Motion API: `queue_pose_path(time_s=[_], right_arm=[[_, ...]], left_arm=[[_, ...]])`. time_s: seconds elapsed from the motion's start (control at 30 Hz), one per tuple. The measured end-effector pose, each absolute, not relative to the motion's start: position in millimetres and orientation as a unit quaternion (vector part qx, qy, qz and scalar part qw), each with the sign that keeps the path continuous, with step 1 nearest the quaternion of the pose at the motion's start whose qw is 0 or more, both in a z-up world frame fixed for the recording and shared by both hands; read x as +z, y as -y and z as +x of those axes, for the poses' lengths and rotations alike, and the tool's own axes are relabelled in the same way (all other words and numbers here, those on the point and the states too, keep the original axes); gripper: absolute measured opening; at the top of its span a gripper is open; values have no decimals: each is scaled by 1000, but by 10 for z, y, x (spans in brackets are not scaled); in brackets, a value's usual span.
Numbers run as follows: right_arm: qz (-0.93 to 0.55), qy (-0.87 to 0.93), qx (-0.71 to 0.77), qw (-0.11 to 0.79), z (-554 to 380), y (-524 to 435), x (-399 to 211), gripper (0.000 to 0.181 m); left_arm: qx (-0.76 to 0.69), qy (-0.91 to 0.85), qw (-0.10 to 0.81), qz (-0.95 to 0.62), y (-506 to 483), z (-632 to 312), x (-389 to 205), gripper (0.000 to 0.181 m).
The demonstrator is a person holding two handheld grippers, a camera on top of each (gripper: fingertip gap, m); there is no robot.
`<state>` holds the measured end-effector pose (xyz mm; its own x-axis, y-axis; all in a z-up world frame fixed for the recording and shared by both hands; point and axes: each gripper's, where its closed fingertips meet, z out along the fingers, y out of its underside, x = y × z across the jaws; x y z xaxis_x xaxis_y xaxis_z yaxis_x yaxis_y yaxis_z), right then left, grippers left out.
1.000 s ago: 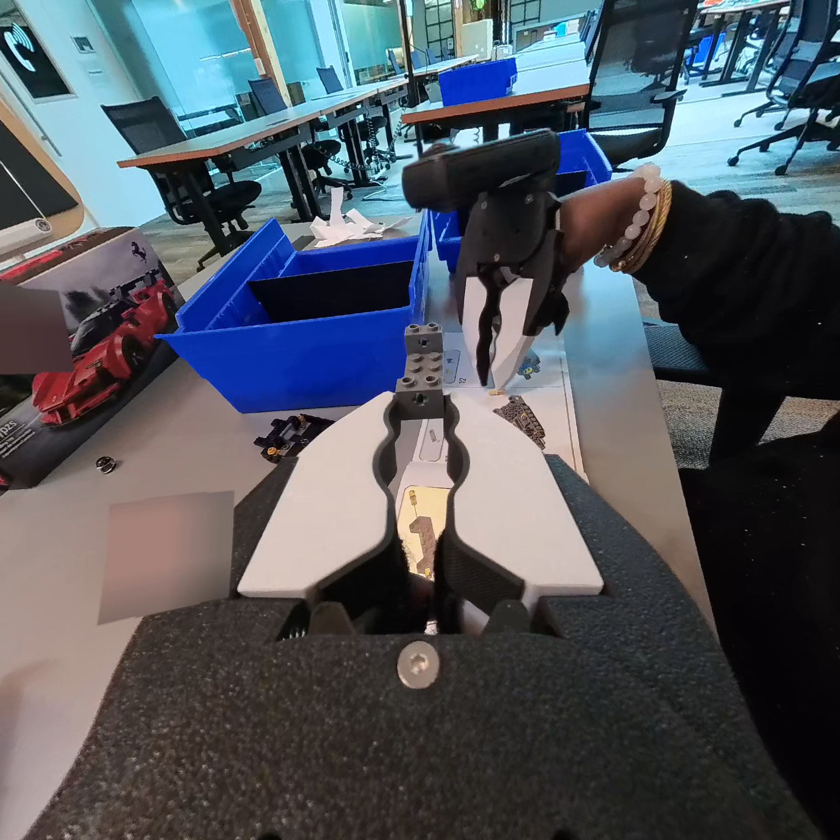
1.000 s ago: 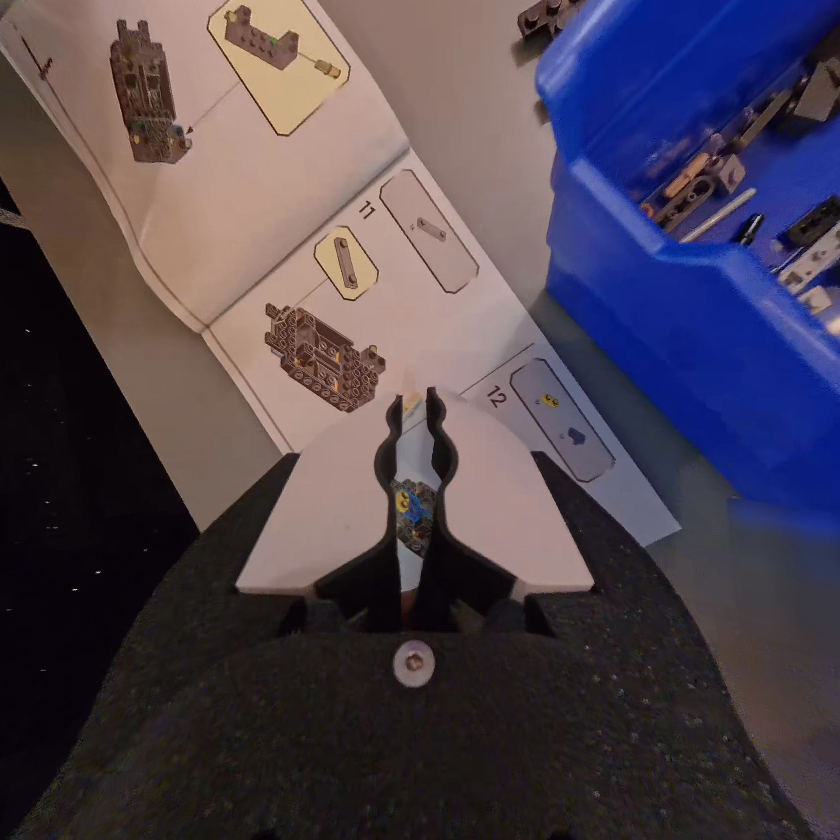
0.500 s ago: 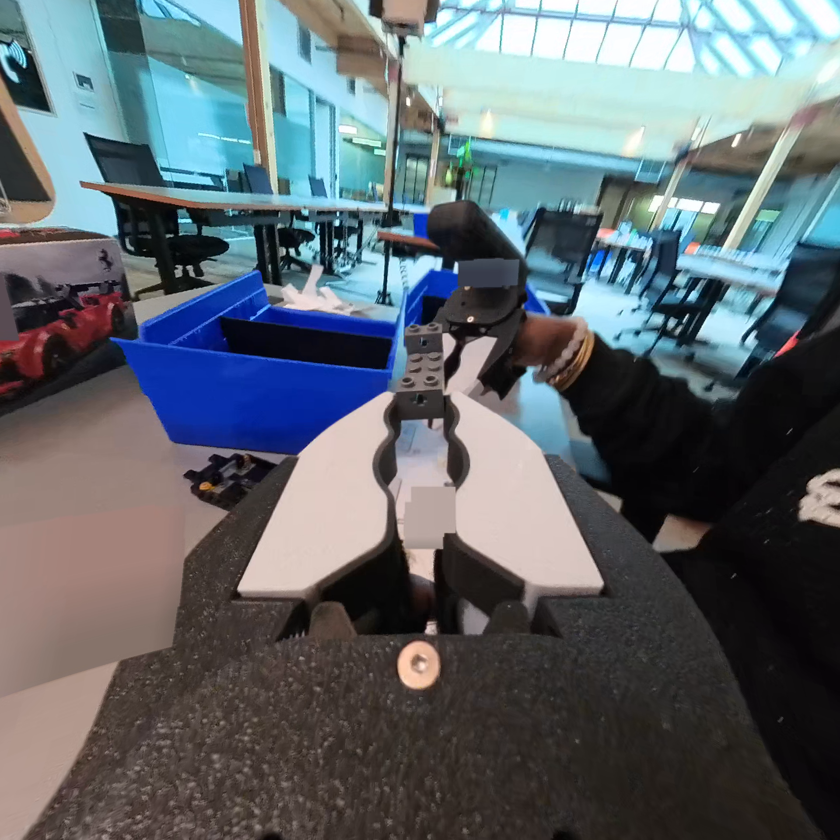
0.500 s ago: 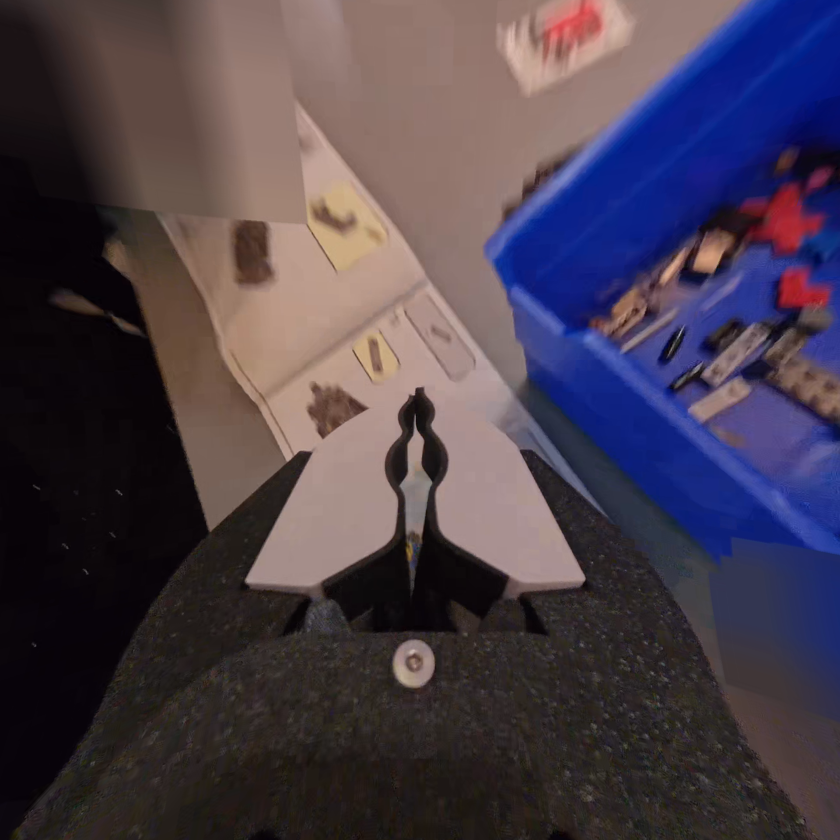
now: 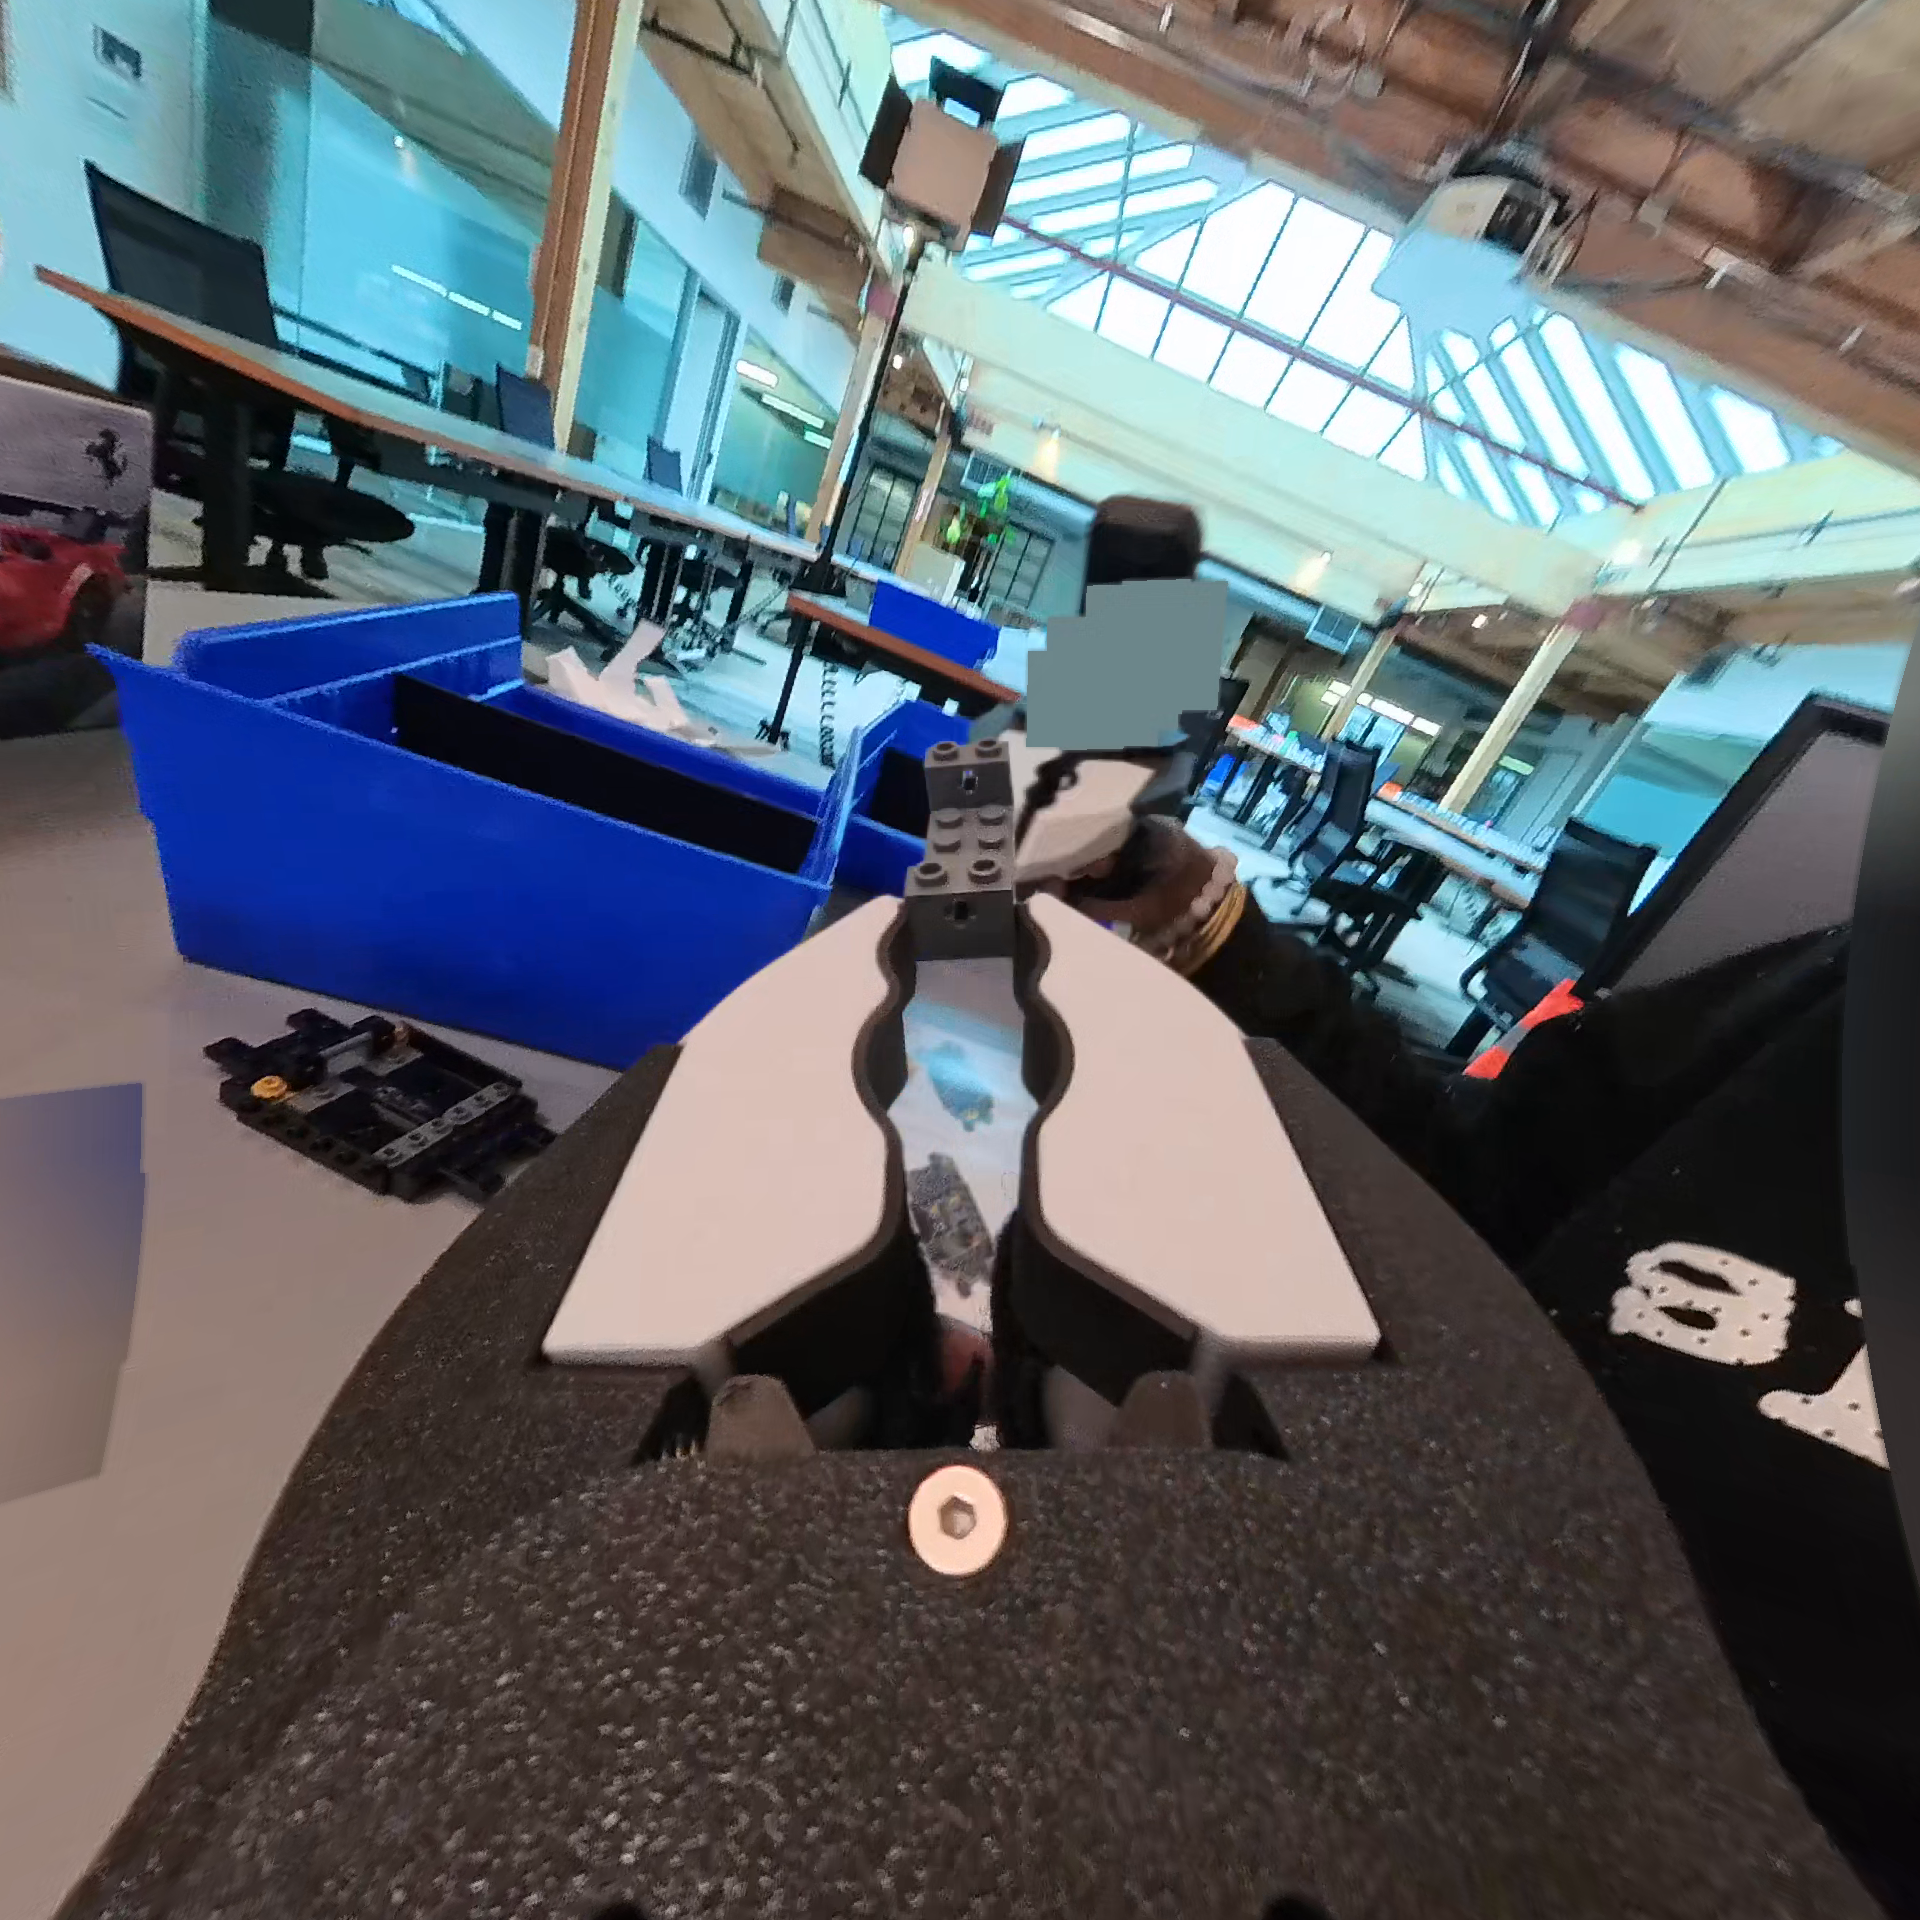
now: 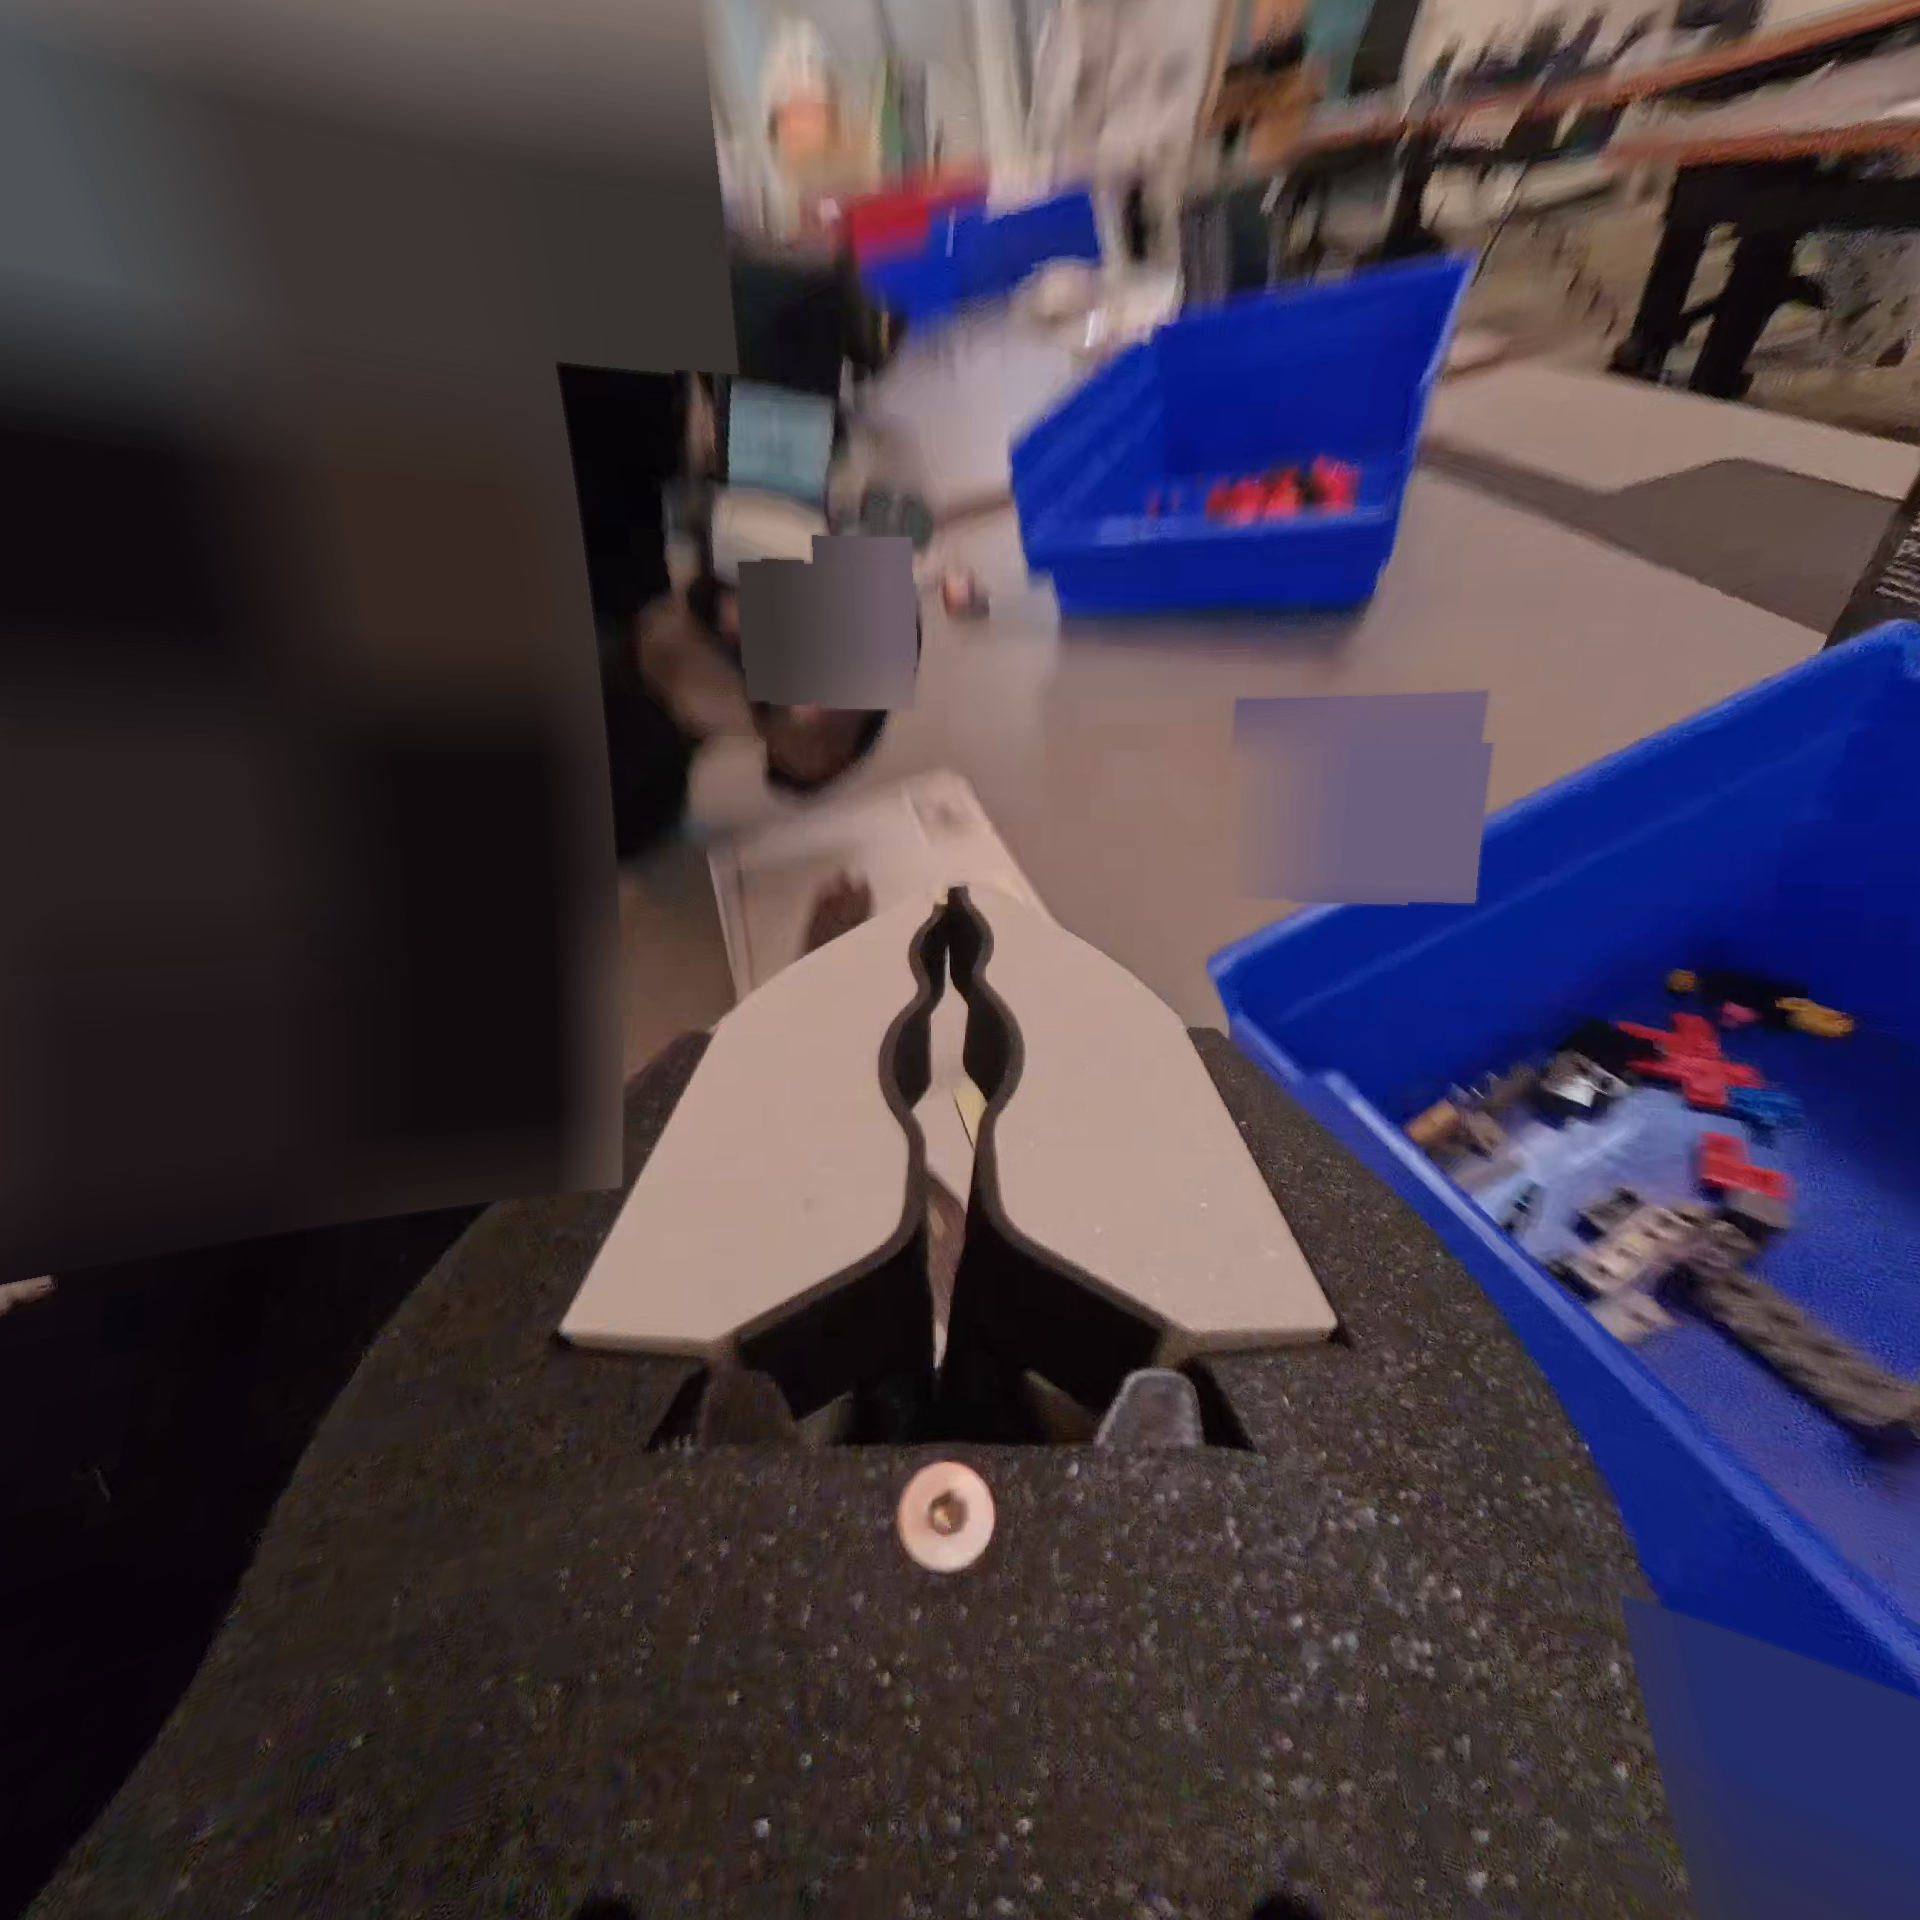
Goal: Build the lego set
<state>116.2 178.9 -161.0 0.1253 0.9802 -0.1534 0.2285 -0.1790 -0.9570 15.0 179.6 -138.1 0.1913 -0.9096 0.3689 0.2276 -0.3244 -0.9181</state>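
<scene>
My left gripper is shut on a dark grey studded lego piece that stands up from its tips, above the table. My right gripper is shut, with a tan speck of a small peg between its tips, above the open instruction booklet. In the left wrist view the right gripper shows just behind the grey piece, held by a hand with bracelets. A black partly built lego assembly lies on the grey table to the left.
A blue bin with several loose lego pieces stands right of my right gripper, and another blue bin stands farther back. A divided blue bin stands behind the assembly. The set's box is at far left. Some 11 cm of space lies between my two pairs of fingers.
My right gripper closed at the booklet and rose away from it. My left gripper tilted upward with the grey piece still in it. The two grippers have come closer together.
</scene>
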Motion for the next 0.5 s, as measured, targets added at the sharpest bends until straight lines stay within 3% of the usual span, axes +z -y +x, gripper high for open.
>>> queue_pose_path(time_s=[0.03, 0.07, 0.1, 0.37, 0.5], right_arm=[[-619, 542, 397, 408, 1202, -1742, -1728, 7], [-609, 595, 339, 400, 1248, -1724, -1843, 24], [-589, 650, 282, 388, 1287, -1716, -1953, 26], [-464, 876, 23, 133, 1543, -1786, -2672, 17], [-487, 869, 9, 93, 1755, -1831, -2684, 17]], left_arm=[[-556, -298, 502, -591, -1795, 152, -1399, 17], [-552, -305, 504, -590, -1782, 155, -1391, 17], [-552, -315, 504, -585, -1753, 161, -1370, 17], [-536, -363, 489, -585, -1631, 240, -1397, 17], [-514, -389, 491, -586, -1589, 241, -1425, 17]])
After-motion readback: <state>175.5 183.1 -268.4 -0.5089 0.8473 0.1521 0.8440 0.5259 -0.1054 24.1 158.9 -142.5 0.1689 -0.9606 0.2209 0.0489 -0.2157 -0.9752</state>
